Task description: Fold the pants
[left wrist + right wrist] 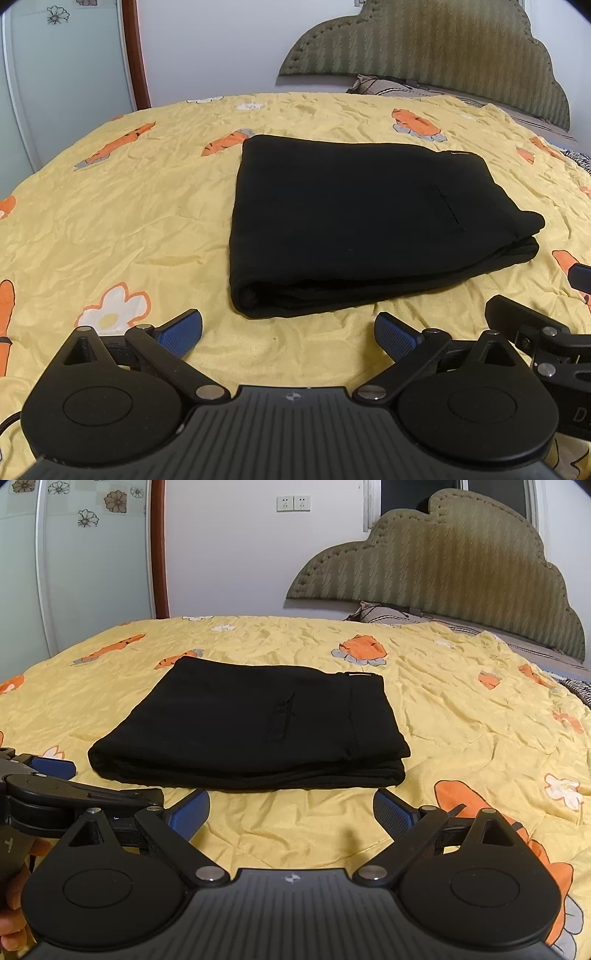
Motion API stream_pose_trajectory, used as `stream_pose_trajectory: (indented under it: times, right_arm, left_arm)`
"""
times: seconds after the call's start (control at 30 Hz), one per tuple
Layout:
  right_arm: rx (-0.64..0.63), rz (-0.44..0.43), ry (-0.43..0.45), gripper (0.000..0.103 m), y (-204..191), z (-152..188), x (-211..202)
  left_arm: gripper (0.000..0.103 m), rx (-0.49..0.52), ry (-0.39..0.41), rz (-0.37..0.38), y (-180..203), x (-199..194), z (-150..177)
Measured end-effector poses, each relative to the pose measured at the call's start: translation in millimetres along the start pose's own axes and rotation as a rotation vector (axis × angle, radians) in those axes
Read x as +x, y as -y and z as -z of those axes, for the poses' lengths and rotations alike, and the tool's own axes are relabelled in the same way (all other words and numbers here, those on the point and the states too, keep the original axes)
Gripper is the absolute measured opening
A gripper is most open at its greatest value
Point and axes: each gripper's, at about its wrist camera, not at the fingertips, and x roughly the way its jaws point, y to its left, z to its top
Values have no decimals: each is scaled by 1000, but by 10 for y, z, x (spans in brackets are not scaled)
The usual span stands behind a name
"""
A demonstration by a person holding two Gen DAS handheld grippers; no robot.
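black pants (354, 221) lie folded into a thick, nearly square packet on the yellow bedsheet (110, 221), about in the middle of the bed. several layers show at the near edge of the packet, and one corner at the right sticks out a little over the layer below. a thin seam line, perhaps a pocket, is seen on the top layer, and a small white mark shows at the far right corner.

left gripper (288, 334) hangs just before the near edge of the pants, not touching them. its jaws stand wide apart with nothing between them, and the blue pads (181, 334) point toward the cloth. in the right wrist view the same gripper shows at the left edge, close beside the other one.

right gripper (291, 812) is also near the front edge of the pants (251, 727), apart from the fabric, with its jaws spread wide and empty. its blue fingertips (391, 816) are over the bare sheet (461, 720). at the lower left corner of this view some skin of the person's hand (14, 904) is visible, holding the left tool.

the sheet is wrinkled and printed with orange carrots and white flowers. behind the bed stands a cloud-shaped olive headboard (454, 561), with a pillow (391, 616) lying under it. on the white wall there are two sockets (293, 503), and at the left a glass wardrobe door (74, 554) with flower stickers.
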Motion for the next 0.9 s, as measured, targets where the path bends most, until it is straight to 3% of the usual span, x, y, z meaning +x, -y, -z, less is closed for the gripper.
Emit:
stream_pose_trajectory:
  times: [0.53, 0.9]
  right_arm:
    - [40, 4, -22, 101, 29, 40, 54]
    - [61, -63, 1, 101, 78, 60, 25]
  left_arm:
    - [103, -4, 0, -9, -12, 53, 54]
    - [103, -12, 0, -3, -27, 65, 73]
